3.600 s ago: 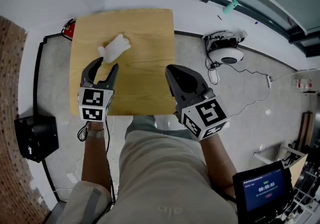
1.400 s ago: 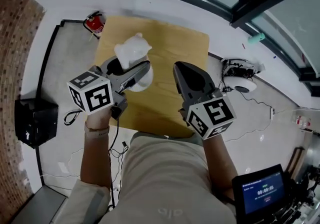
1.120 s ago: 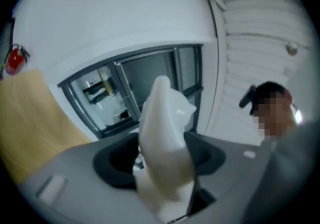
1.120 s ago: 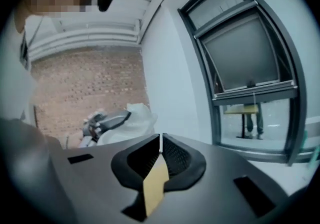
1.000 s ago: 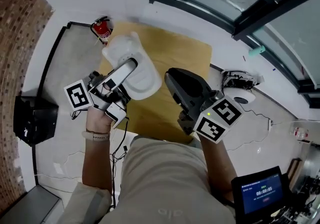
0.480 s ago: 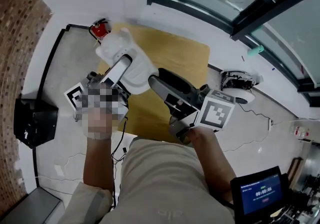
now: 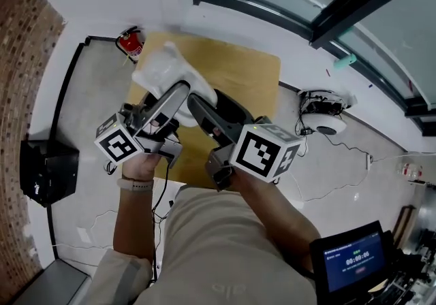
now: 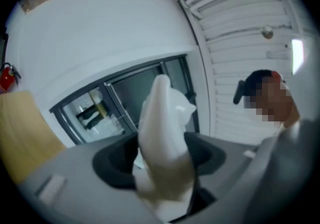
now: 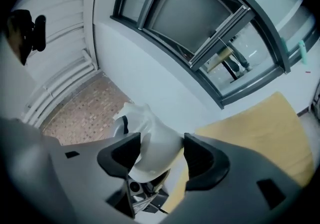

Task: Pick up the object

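A white, soft-looking object (image 7: 162, 67) is held up above the wooden table (image 7: 248, 79). My left gripper (image 7: 178, 90) is shut on its lower part; in the left gripper view the white object (image 8: 162, 128) rises straight out from between the jaws. My right gripper (image 7: 202, 105) has come in from the right beside it. Its jaws are opening, and in the right gripper view the white object (image 9: 151, 145) stands between them, close to both pads without a clear squeeze. The object's underside is hidden by the grippers.
A red fire extinguisher (image 7: 129, 41) stands at the table's far left corner. A black box (image 7: 42, 171) sits on the floor to the left, and a white round device (image 7: 325, 120) with cables lies to the right. A small screen (image 7: 351, 259) shows at bottom right.
The left gripper has lifted the white object off the table and tilted it up. The right gripper has swung left to it and spread its jaws around it.
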